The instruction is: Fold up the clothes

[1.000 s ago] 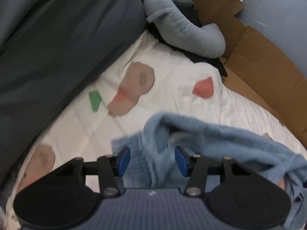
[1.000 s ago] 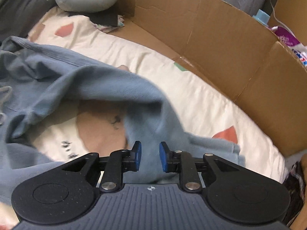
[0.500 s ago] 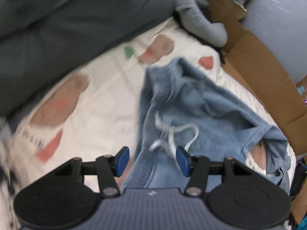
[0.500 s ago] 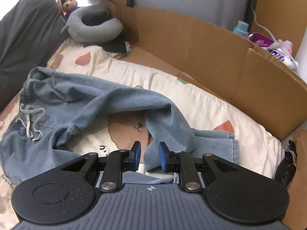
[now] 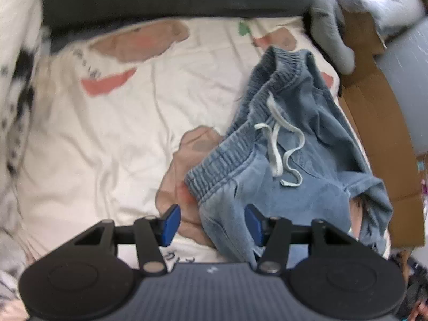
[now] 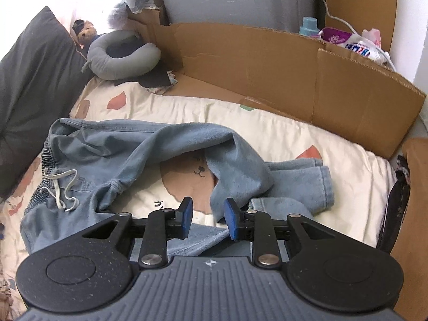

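Left wrist: jeans beneath spread left gripper.

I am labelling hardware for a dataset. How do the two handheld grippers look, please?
Both look identical. The left gripper and right gripper have a grey ribbed body with a small white logo, two round black discs, black linkage arms with silver pivot screws, and blue fingertip pads. No cables, hands or sleeves are visible.

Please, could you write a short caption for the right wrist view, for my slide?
Open right claw above crumpled blue jeans on a printed bedsheet, cardboard wall behind.
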### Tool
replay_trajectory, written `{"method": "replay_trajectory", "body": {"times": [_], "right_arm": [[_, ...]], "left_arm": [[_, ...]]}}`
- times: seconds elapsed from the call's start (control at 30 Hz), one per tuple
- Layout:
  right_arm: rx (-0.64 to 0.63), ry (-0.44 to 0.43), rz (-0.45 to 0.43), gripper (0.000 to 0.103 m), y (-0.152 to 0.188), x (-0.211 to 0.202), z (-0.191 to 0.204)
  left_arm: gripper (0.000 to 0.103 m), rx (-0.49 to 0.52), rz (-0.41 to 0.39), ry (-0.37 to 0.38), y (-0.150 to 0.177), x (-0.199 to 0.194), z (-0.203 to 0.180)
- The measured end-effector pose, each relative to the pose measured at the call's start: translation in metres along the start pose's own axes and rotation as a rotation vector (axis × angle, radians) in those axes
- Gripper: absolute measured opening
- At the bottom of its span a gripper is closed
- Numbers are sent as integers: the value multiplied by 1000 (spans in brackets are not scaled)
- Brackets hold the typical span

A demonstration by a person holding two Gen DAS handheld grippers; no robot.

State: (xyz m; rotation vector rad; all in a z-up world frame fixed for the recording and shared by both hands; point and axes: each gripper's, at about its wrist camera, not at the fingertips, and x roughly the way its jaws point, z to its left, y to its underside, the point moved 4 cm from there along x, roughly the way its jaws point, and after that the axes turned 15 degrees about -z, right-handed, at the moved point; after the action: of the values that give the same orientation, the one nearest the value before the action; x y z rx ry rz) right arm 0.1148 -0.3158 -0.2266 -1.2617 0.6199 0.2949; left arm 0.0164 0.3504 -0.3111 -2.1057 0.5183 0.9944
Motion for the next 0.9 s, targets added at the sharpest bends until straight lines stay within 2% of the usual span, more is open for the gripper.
{"method": "replay_trajectory", "body": {"times": [0.2,0.57,0.7,0.9], "right_arm": [[13,0,49,34,19,5,4],[-13,14,120,34,41,11,5],[-14,20,134,34,44,12,5],[-29,15,152,34,48,15,10]], "left_arm": [[55,-116,9,1,18,20,8],[55,-376,0,-53,41,52,28],[55,-436,14,-55,48,62,29],[55,-437,82,-40,66,75,21]]}}
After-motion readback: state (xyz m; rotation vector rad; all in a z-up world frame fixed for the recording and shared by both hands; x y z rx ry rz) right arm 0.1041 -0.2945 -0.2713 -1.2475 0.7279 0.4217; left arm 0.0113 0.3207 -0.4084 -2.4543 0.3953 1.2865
